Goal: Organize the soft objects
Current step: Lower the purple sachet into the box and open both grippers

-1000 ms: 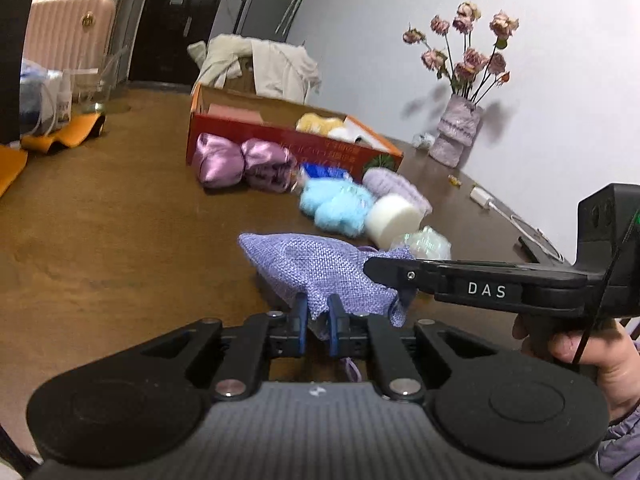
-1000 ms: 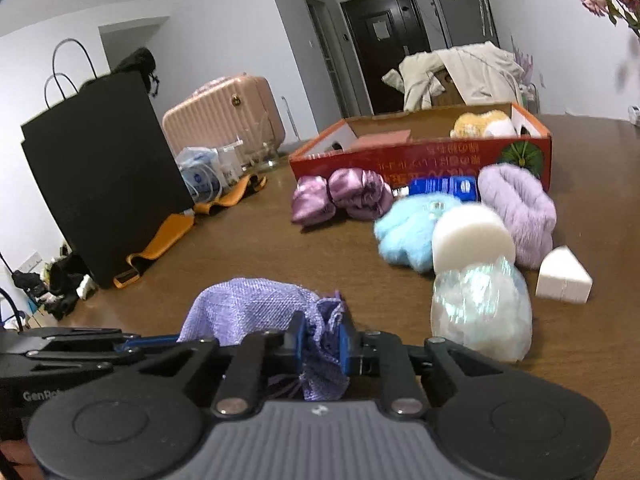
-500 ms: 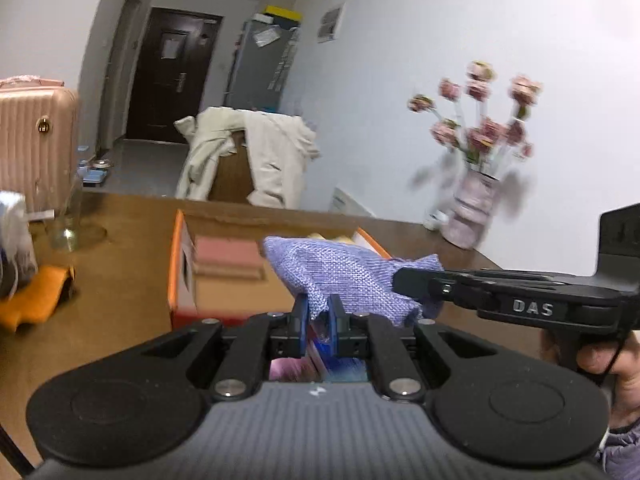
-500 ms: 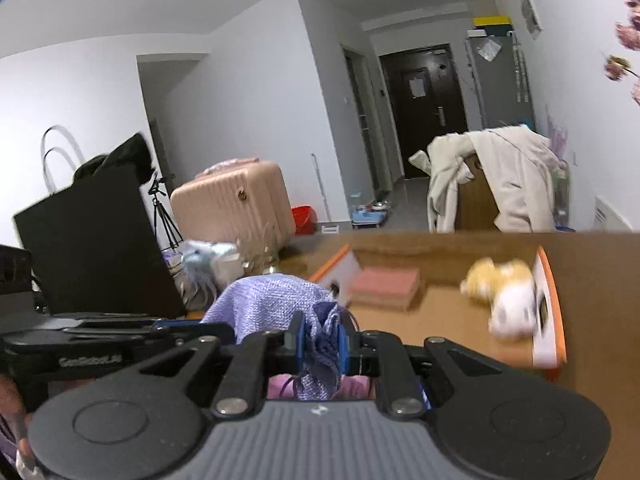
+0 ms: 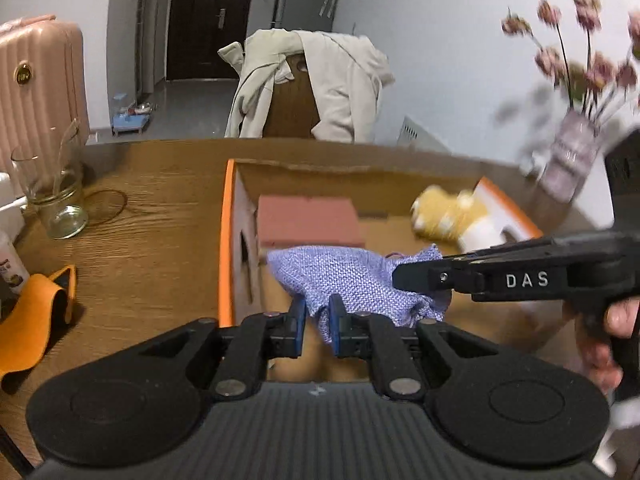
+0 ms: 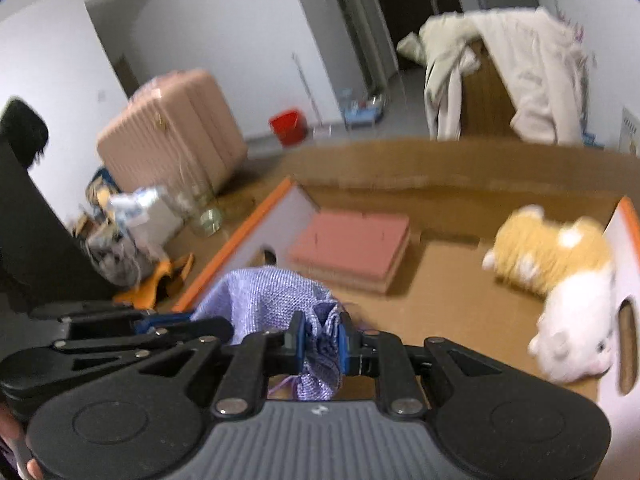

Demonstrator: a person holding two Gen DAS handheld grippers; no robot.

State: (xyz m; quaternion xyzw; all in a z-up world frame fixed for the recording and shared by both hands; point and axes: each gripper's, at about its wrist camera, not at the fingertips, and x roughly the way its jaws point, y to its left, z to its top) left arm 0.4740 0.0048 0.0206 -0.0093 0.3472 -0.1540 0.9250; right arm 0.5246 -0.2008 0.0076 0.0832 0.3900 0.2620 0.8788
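A lilac woven pouch hangs between both grippers over the open cardboard box. My left gripper is shut on the pouch's near edge. My right gripper is shut on its gathered end; it also shows in the left wrist view. The pouch is held above the box floor near the left wall. Inside the box lie a pink flat block and a yellow and white plush toy.
The box has orange-edged walls. On the wooden table left of the box stand a glass jar and an orange strap. A vase of dried flowers stands at the right. A coat-draped chair is behind the table.
Both grippers lifted the pouch off the table and carried it forward over the box. The other soft items on the table have dropped out of view.
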